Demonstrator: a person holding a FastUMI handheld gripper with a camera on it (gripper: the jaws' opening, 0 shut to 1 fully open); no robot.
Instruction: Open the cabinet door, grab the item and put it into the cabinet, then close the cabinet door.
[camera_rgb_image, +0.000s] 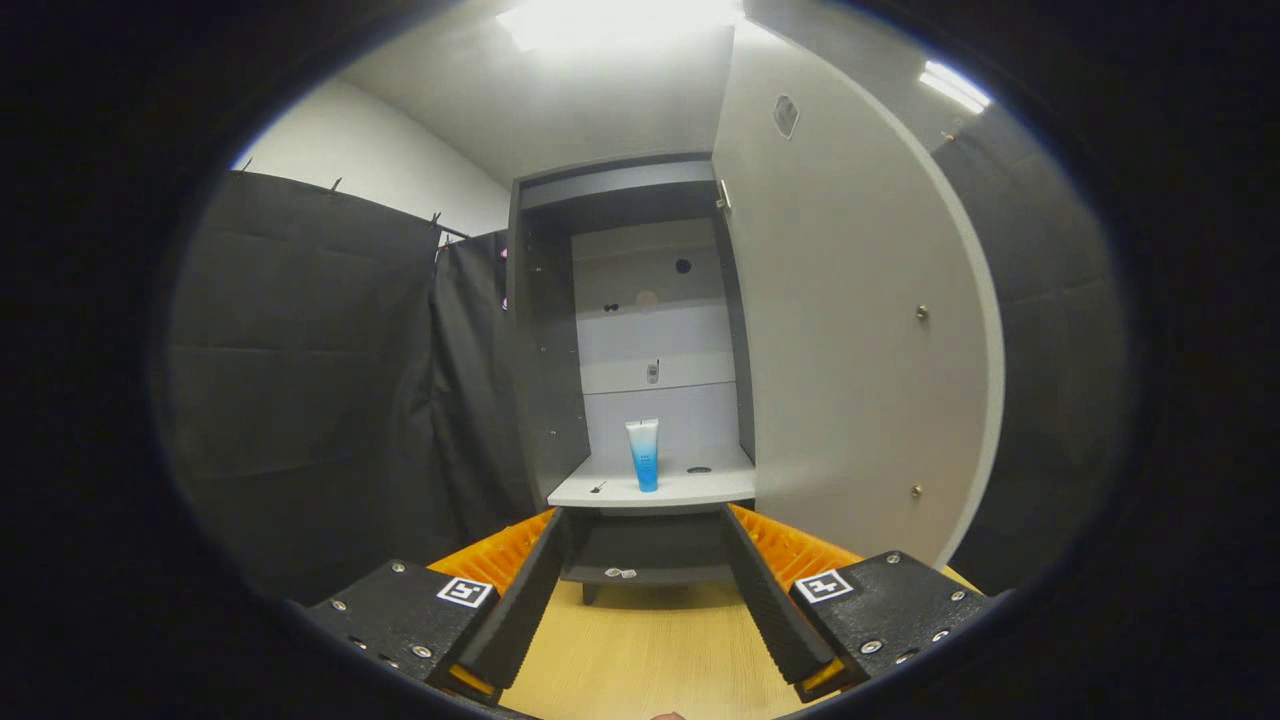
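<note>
The little blue tube stands on the cabinet shelf at twelve o'clock beyond the gripper, whose fingers are apart and empty, and the open door at two o'clock could knock it over if slammed.

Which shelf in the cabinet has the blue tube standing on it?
The lower light shelf, just beyond the open fingers, holds the upright blue tube. The shelves above it carry no tube, and the cabinet door is swung open.
</note>
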